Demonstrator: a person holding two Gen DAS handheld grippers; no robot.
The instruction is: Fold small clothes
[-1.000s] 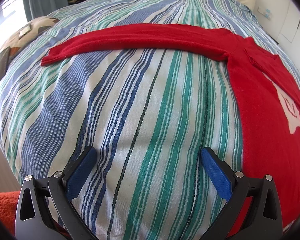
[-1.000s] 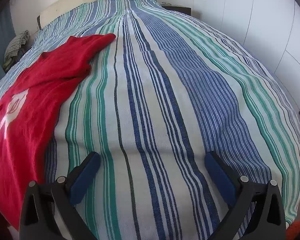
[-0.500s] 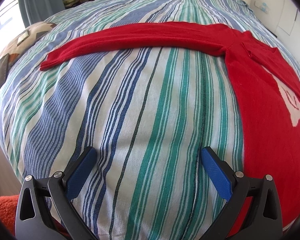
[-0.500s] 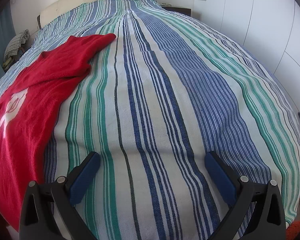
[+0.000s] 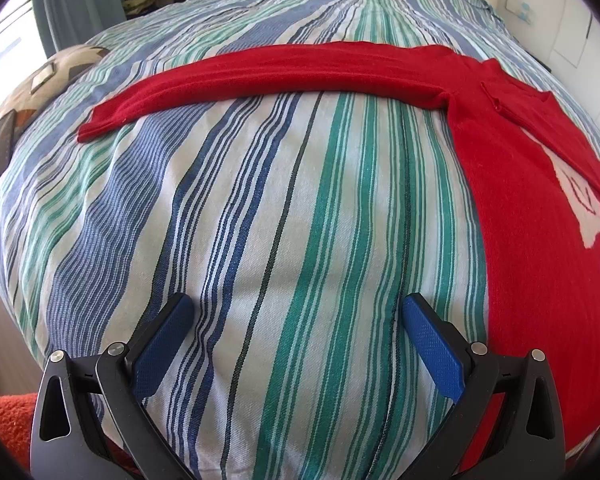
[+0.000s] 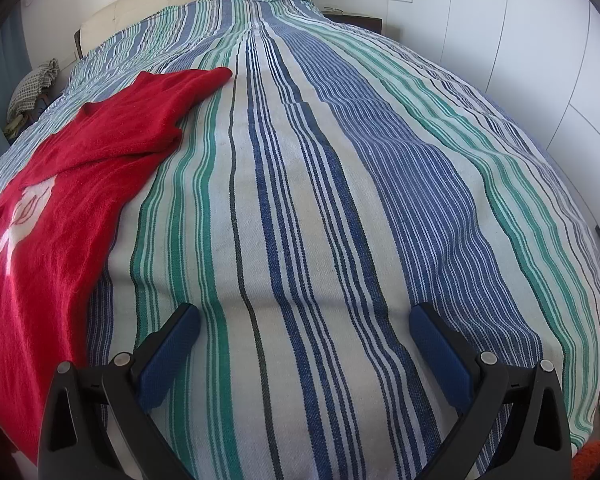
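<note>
A red long-sleeved sweater (image 5: pixel 532 208) with a white motif lies flat on the striped bedspread (image 5: pixel 284 220). In the left wrist view one sleeve (image 5: pixel 260 76) stretches straight out to the left across the bed. My left gripper (image 5: pixel 298 320) is open and empty above bare bedspread, just left of the sweater's body. In the right wrist view the sweater (image 6: pixel 56 208) lies at the left, its other sleeve (image 6: pixel 168 108) bunched and angled up the bed. My right gripper (image 6: pixel 305 326) is open and empty over the striped bedspread (image 6: pixel 340 200), to the right of the sweater.
A patterned cushion (image 5: pixel 52 76) and a dark phone (image 5: pixel 0 148) lie at the bed's left edge. A checked cloth pile (image 6: pixel 32 88) sits by the headboard. White wardrobe doors (image 6: pixel 540 40) stand on the right. An orange rug (image 5: pixel 4 420) lies beside the bed.
The left wrist view has shifted slightly: the sleeve and sweater sit a little lower and further right in frame. The right gripper has barely moved. Both stay open.
</note>
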